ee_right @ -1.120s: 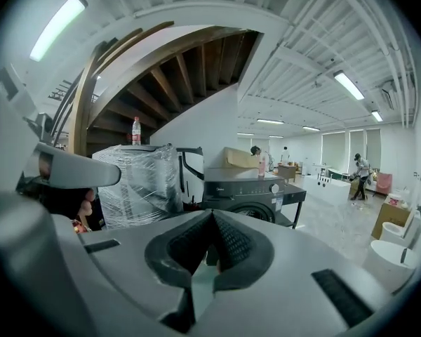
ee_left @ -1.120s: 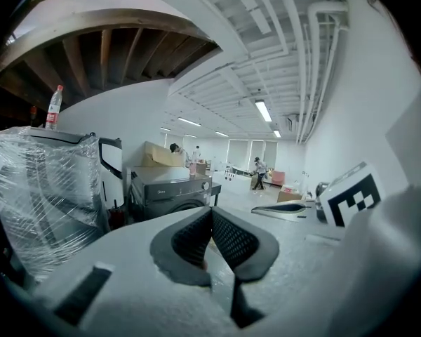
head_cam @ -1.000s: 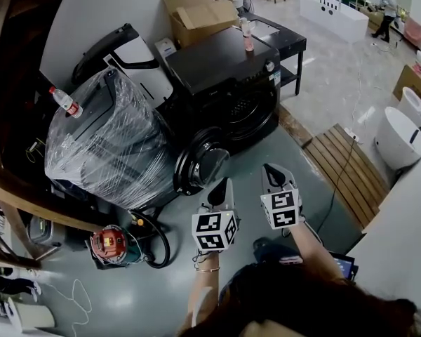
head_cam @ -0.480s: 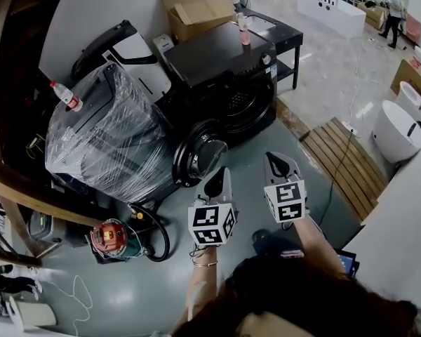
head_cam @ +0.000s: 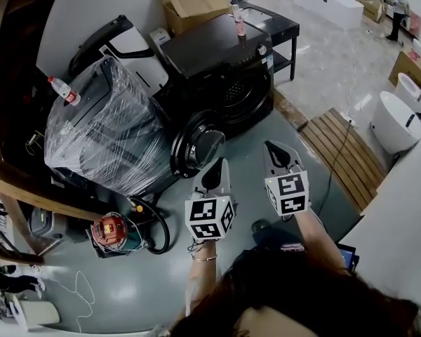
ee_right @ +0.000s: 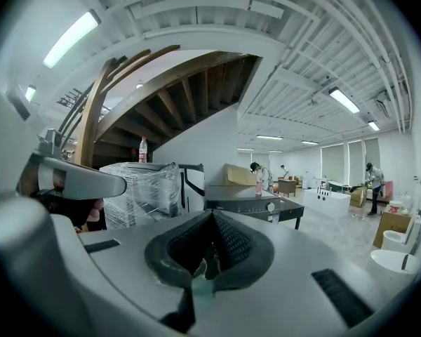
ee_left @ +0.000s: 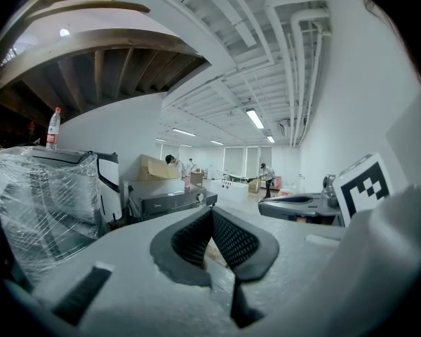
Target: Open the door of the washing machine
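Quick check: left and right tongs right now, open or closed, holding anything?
Left tongs: closed, holding nothing.
Right tongs: closed, holding nothing.

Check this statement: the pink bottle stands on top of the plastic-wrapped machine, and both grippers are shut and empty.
Wrong about the bottle. The head view shows the pink bottle standing on top of the black washing machine; the plastic-wrapped machine carries a red-capped clear bottle instead. The left gripper and right gripper are shut and empty, as stated.
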A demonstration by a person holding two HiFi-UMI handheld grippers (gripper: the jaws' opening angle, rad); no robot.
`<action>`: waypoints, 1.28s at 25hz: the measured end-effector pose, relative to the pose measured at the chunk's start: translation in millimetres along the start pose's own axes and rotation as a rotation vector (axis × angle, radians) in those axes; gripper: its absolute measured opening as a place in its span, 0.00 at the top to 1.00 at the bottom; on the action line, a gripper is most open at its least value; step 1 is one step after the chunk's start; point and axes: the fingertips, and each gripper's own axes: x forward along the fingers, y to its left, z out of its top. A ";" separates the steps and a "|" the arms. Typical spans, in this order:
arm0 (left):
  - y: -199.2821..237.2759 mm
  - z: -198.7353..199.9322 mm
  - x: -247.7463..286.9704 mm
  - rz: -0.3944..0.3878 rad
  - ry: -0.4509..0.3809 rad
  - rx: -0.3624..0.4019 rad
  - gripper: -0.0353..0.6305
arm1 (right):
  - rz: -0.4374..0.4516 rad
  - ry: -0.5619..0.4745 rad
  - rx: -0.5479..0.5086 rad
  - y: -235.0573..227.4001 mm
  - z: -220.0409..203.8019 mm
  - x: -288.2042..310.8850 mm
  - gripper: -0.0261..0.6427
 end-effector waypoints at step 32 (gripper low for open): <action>0.3 -2.1 3.0 -0.025 0.018 -0.001 0.93 | -0.019 0.005 -0.010 -7.6 -1.3 -0.1 0.96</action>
